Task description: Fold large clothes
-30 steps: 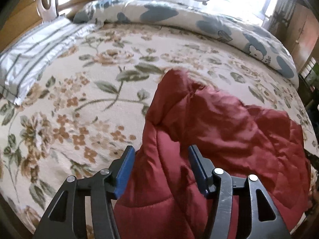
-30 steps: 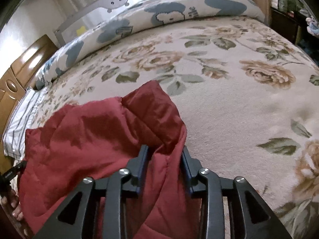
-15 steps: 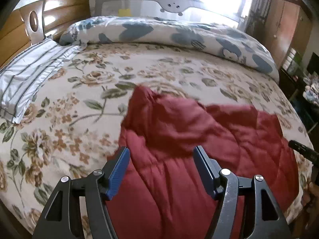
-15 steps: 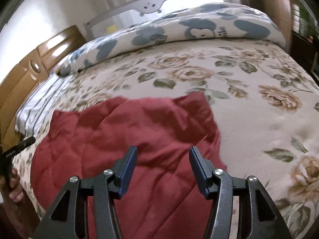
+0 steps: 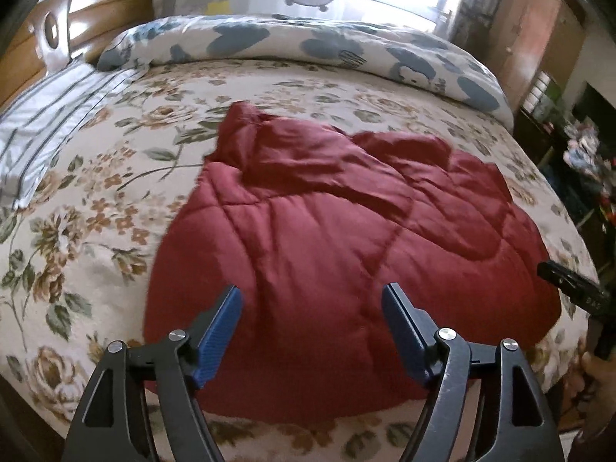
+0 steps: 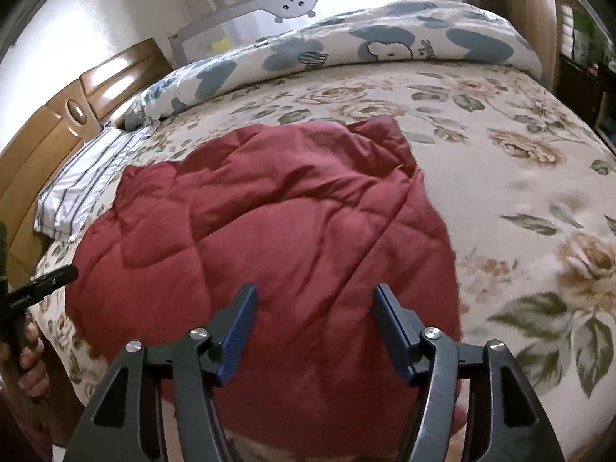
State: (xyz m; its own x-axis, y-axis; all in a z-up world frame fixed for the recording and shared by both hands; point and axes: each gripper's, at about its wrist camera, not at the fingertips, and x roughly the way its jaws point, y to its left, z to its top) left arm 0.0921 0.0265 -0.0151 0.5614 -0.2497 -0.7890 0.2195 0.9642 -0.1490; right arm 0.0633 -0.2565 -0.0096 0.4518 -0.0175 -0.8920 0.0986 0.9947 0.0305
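Observation:
A dark red quilted garment (image 5: 346, 223) lies folded over on the floral bedspread (image 5: 96, 200), near the bed's front edge. It also shows in the right wrist view (image 6: 269, 238). My left gripper (image 5: 312, 315) is open and empty, held above the garment's near edge. My right gripper (image 6: 313, 315) is open and empty too, above the garment's near right part. The right gripper's handle (image 5: 573, 285) shows at the right edge of the left wrist view. The left gripper's handle (image 6: 38, 285) shows at the left edge of the right wrist view.
A rolled blue-patterned duvet (image 5: 308, 46) lies along the far side of the bed. A striped pillow (image 5: 50, 115) lies by the wooden headboard (image 5: 77, 27). A grey bed rail (image 6: 300, 0) stands behind. Wooden wardrobe (image 5: 539, 30) and clutter stand to the right.
Both grippers let go of the red garment and opened wide. They pulled back toward the bed's front edge. The lifted fold dropped and now lies flat.

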